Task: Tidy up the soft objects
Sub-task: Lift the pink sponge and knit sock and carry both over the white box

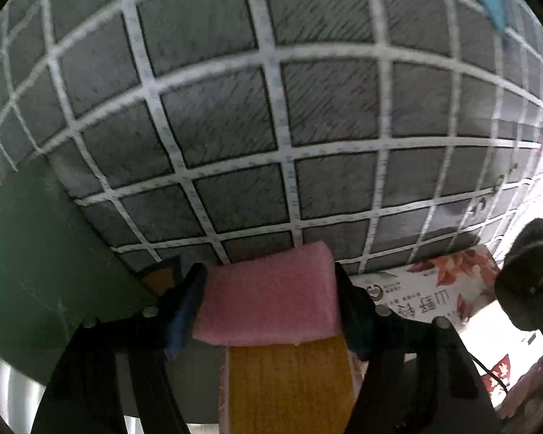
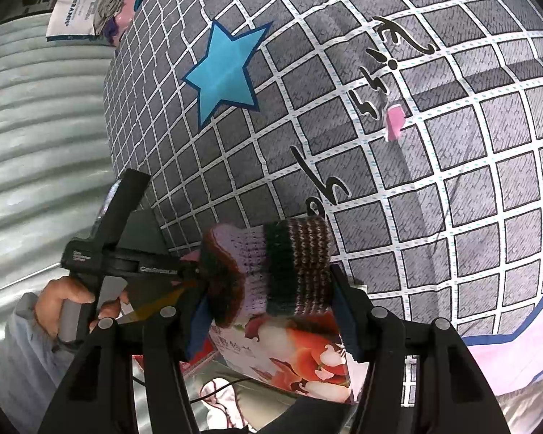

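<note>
1. Evidently grips a pink foam block (image 1: 271, 300) in the left tongs (image 1: 268, 275), half-closed with one pad pressing each flank. Takes it across the width, probably so that the soft piece does not fold or slip.
2. Keeps that block low over the checked bedspread (image 1: 271, 108), right at its near edge, with a mustard cloth (image 1: 289, 383) directly underneath. Cannot tell whether block and cloth touch.
3. Clamps a knitted sock (image 2: 257, 253), lilac with a dark striped cuff, in the right tongs (image 2: 268, 278) at a middling width. Bunches it up between the pads, likely to carry the whole thing at once with no loose end trailing.
4. Holds the sock above a floral tissue pack (image 2: 307, 358), apart from the bedspread beyond.
5. Points both tools steeply downward, side by side, which suggests gathering the soft items at this bed edge.
6. Shows a hand (image 2: 65, 303) wrapped round the left tool's handle.
</note>
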### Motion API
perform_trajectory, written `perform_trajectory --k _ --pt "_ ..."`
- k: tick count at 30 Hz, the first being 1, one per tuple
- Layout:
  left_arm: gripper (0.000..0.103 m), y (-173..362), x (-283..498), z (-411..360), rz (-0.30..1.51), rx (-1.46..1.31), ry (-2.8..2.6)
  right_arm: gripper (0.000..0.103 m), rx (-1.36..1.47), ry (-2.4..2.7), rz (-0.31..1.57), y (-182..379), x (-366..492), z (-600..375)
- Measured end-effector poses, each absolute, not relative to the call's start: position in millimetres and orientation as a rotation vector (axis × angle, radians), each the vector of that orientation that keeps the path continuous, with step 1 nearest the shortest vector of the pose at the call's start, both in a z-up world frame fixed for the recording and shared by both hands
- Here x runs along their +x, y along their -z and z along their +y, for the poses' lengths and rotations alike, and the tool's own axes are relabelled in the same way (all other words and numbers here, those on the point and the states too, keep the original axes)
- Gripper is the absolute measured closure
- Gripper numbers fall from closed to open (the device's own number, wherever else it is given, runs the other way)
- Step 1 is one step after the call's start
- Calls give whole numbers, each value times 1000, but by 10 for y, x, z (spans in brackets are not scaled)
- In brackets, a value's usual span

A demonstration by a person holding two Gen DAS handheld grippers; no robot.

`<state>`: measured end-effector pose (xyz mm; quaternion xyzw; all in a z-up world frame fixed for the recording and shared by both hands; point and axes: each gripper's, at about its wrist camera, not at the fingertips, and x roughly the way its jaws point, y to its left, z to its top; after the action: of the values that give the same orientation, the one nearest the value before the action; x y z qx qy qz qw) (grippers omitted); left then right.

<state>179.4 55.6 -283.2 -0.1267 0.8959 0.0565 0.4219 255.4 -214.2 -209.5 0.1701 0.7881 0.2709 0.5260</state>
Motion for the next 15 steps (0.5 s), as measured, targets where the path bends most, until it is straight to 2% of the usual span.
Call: perform_trajectory --k 15 --pt "33 1327 1841 42 1584 -12 -233 43 255 -626 1762 1792 2479 -2125"
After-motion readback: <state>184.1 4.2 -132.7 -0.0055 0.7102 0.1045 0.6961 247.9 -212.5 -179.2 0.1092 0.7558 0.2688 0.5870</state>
